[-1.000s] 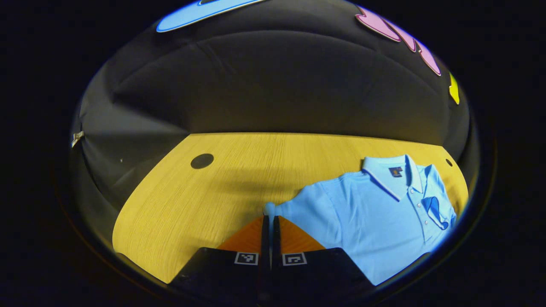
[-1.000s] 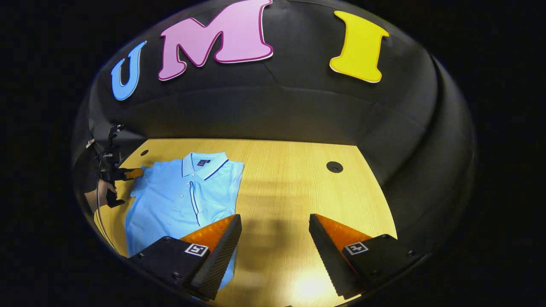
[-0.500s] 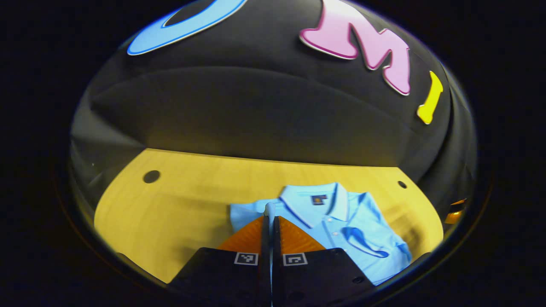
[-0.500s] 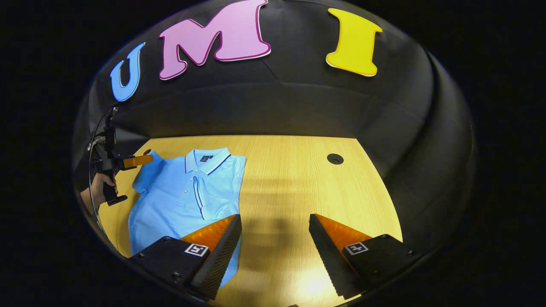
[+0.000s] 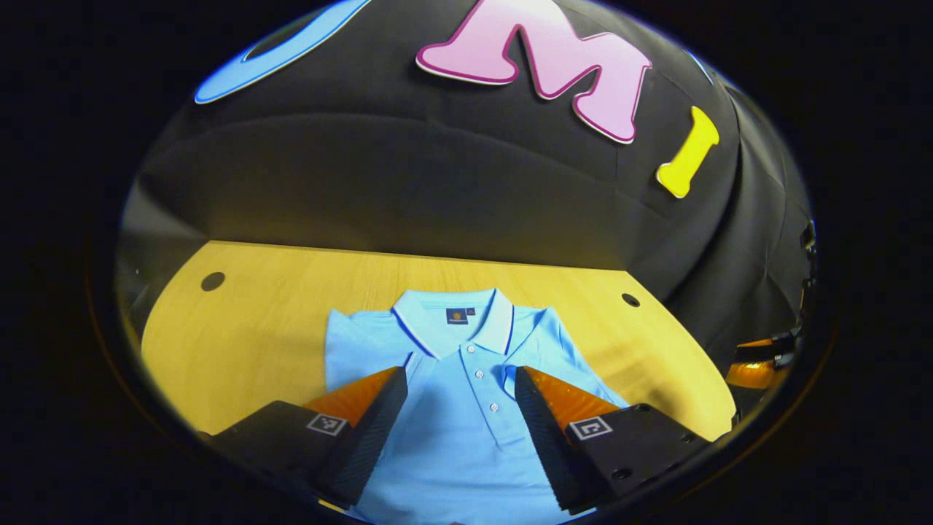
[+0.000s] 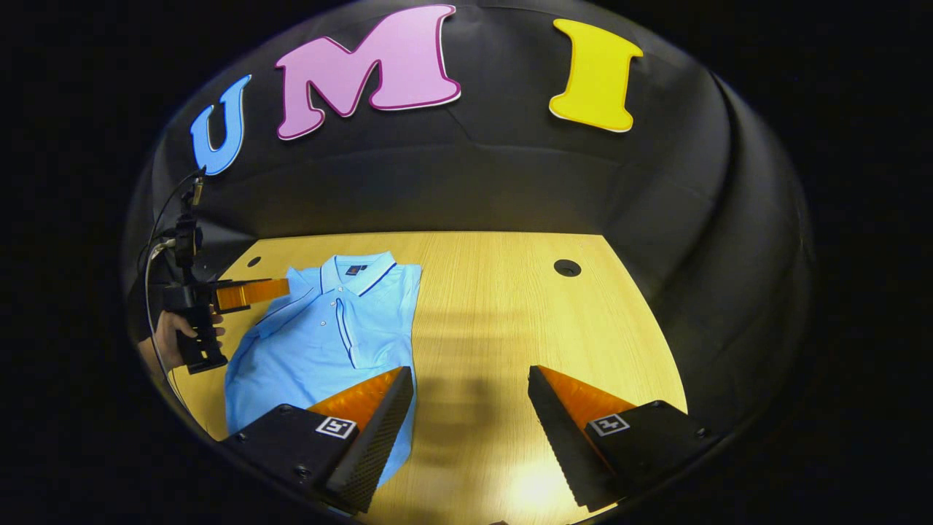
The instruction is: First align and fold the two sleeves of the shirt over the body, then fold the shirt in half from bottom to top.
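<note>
Now that its fingers have parted and let the sleeve go, the left gripper [image 5: 459,408] hangs wide open and empty over the shirt [image 5: 466,379], which half a second ago it still pinched. The right gripper [image 6: 470,415] stays wide open, holding nothing, over the table [image 6: 510,306] beside the shirt. Farther off, both sleeves seem folded in, collar toward the wall; the bottom-to-top fold likely comes next.

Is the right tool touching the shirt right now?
Cannot tell. In the right gripper view the open right tool has one finger overlapping the shirt hem, but no contact or gap shows plainly.
</note>
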A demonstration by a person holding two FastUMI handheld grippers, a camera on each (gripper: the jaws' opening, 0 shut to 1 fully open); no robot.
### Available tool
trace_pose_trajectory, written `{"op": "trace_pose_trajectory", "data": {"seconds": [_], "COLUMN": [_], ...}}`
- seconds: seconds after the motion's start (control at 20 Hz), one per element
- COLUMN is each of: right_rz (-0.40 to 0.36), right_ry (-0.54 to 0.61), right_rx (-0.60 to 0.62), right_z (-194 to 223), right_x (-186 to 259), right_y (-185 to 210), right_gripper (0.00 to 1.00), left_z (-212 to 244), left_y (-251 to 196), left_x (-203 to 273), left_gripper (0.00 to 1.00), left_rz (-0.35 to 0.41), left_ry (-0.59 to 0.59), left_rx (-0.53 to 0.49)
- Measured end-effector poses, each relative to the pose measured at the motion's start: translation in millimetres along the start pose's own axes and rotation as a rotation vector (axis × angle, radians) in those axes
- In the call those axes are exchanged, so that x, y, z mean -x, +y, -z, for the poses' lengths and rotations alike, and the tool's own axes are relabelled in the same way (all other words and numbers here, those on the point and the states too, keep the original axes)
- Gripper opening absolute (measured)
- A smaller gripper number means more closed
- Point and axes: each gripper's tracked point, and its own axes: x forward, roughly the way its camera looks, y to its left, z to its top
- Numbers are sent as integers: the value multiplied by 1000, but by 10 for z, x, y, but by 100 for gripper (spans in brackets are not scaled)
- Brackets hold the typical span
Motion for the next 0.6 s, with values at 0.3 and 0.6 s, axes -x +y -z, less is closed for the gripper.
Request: {"op": "trace_pose_trajectory", "data": {"seconds": [0.3, 0.6], "right_rz": [-27, -55], "right_ry": [30, 82], "right_rx": [-29, -34], "right_z": [359, 855], "right_x": [289, 664], "right_y": [318, 681], "right_gripper": [99, 99], "left_z": [289, 651], "left_y": [-29, -128], "left_x": [918, 1885], "left_gripper": [98, 98], "left_rz": [-48, -73], "left_ry": [-12, -29], "left_rx": [-76, -110]}}
